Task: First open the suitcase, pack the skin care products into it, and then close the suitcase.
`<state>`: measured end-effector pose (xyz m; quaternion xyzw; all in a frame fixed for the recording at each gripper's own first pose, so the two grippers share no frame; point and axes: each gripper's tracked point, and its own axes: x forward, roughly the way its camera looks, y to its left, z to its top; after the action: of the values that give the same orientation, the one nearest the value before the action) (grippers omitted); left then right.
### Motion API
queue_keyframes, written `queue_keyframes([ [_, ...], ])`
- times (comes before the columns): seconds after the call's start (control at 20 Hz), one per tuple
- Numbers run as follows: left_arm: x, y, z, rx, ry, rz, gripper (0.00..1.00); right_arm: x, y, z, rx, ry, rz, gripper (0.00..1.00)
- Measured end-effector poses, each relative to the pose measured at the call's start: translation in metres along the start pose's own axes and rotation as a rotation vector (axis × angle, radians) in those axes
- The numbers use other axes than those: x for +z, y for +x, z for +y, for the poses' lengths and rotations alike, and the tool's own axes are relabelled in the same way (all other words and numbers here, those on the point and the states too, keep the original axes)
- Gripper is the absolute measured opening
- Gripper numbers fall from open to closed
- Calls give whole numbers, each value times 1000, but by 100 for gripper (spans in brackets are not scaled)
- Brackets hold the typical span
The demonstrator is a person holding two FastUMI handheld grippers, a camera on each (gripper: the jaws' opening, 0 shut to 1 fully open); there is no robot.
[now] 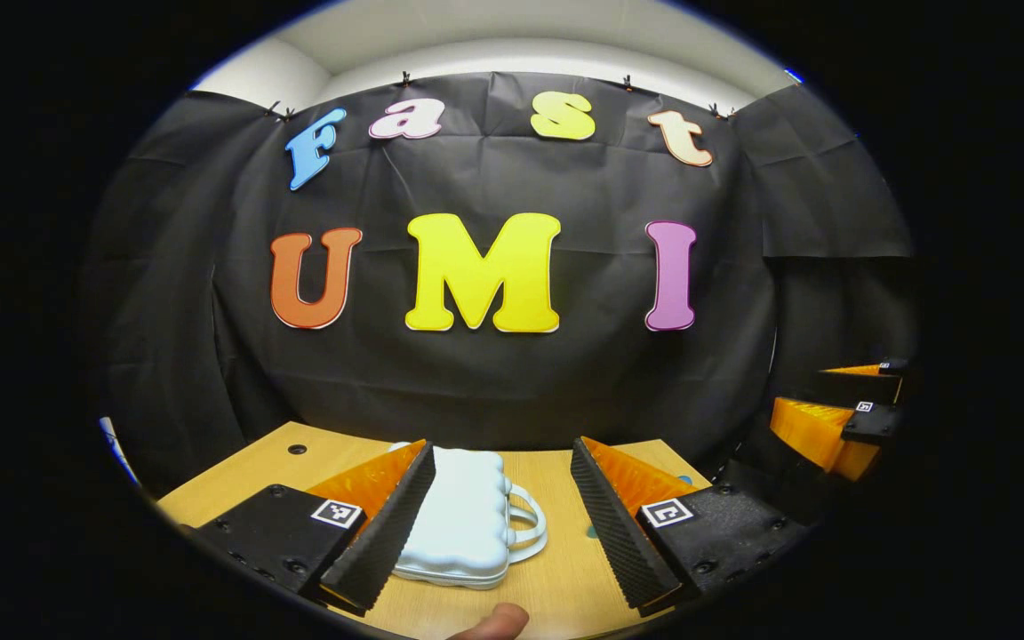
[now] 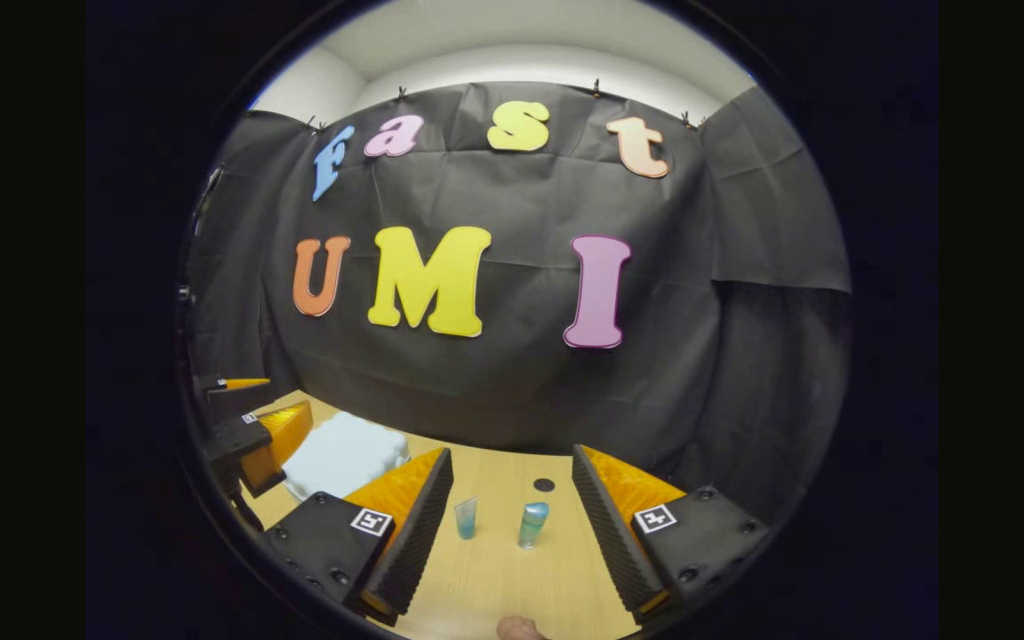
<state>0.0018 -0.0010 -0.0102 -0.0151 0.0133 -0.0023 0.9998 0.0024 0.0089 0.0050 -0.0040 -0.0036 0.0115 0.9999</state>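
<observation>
At 6 o'clock in my left gripper view, the closed suitcase [image 1: 463,520] lies flat on the surface [image 1: 556,582] between my left hand-held gripper [image 1: 501,524], fingers wide apart. I'd catch the lid edge by the handle [image 1: 530,524], lift slowly.

Left tool [image 1: 501,516] hangs level, fingers spread wide apart, nothing between the pads. Right tool [image 2: 512,520] matches it, fingers wide apart and gripping nothing. A fingertip [image 1: 496,620] peeks in at the bottom edge of the left gripper view, another fingertip [image 2: 519,629] in the right gripper view.
</observation>
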Motion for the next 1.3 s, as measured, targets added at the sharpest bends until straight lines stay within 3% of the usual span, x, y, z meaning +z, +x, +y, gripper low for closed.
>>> queue_keyframes([
  [0.4, -11, 16, -6, -10, 26, 24, 98, -3, 11, -8, -9, 5, 8, 80],
  [0.55, -25, 29, -6, -9, 87, 27, 99, -4, 16, -24, -38, -7, 3, 80],
  [1.0, -126, 75, -2, 24, 573, 118, 98, -30, 30, -103, -161, -7, 39, 80],
  [1.3, -181, 102, 1, 33, 947, 205, 98, -66, 46, -132, -176, 23, 102, 80],
])
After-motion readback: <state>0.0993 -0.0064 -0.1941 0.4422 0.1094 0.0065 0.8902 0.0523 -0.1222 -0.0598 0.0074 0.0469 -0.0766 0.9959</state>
